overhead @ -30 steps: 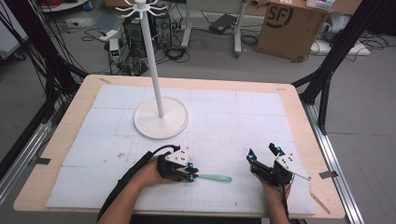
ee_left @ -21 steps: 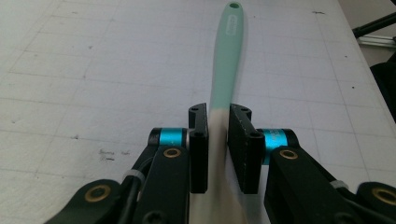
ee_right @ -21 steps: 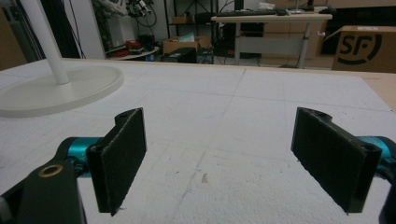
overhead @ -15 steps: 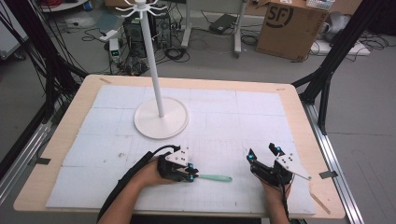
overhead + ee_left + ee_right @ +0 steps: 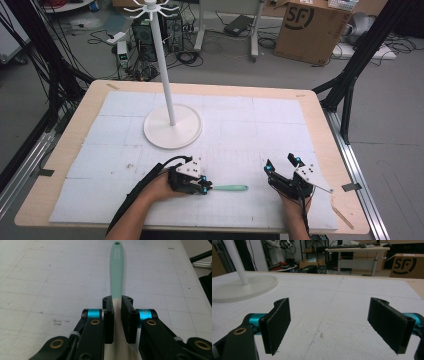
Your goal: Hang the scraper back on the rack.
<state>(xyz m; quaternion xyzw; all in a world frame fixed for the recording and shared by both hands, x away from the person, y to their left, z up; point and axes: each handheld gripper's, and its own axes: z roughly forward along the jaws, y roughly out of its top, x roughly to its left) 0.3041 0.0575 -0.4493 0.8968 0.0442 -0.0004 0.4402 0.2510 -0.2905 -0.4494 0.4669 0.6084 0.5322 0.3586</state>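
A mint-green spatula (image 5: 230, 188) lies along the white mat, its handle pointing right. In the left gripper view the handle (image 5: 116, 267) runs away from me, with a hang hole at its far end and a cream blade near the camera. My left gripper (image 5: 204, 189) is shut on the spatula where handle meets blade; its jaws (image 5: 117, 302) have just been closing tighter on it. My right gripper (image 5: 282, 164) rests at the front right of the mat, open, with nothing between its pads (image 5: 329, 322). A gap of bare mat separates it from the handle's tip.
A white stand with a round base (image 5: 172, 131) and a tall pole topped with hooks stands at the mat's middle left, and its base (image 5: 244, 287) appears in the right gripper view. The wooden table edge (image 5: 345, 180) borders the mat. A cardboard box (image 5: 312, 27) and cables lie on the floor beyond.
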